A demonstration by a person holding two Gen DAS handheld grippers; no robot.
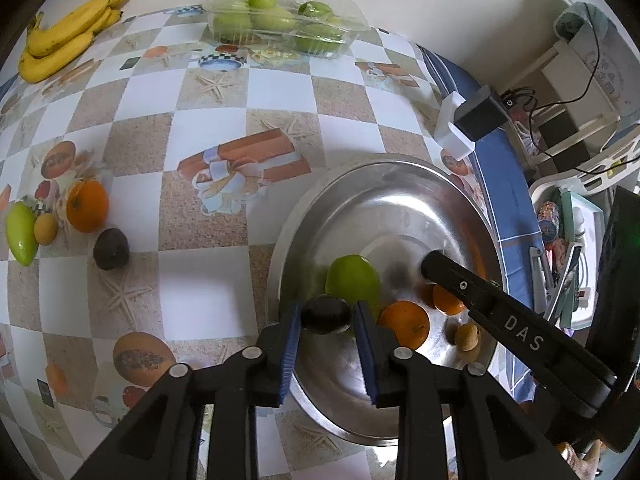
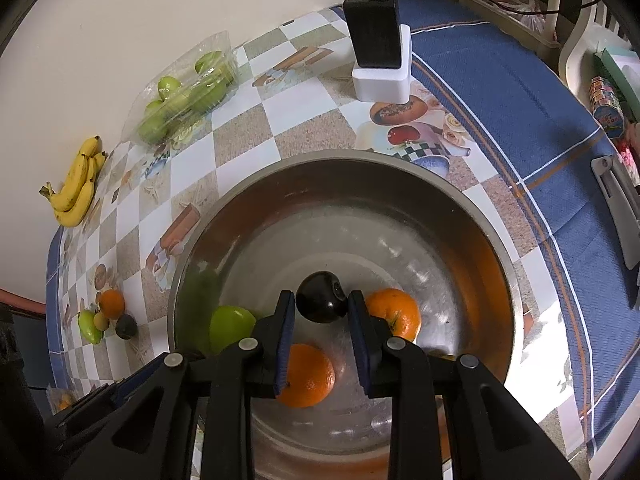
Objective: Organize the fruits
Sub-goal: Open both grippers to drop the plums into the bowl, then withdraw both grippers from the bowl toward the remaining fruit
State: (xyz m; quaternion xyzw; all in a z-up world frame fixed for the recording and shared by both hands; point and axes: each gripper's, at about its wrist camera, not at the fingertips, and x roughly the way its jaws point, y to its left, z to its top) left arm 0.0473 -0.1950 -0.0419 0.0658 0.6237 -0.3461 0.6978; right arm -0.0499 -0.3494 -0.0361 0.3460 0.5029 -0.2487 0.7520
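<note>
left gripper: clamped a dark fruit.
right gripper: clamped another dark fruit, partly hiding an orange.
writing: "das".

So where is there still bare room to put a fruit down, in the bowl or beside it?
In the bowl the far half is bare, beyond the oranges. The near half is crowded: green fruit, two oranges, a small brown fruit. Outside, the cloth between bowl, bananas and plastic box is free.

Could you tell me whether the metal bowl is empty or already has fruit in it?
Not empty: the metal bowl holds two oranges, a green mango and a small tan fruit.
</note>
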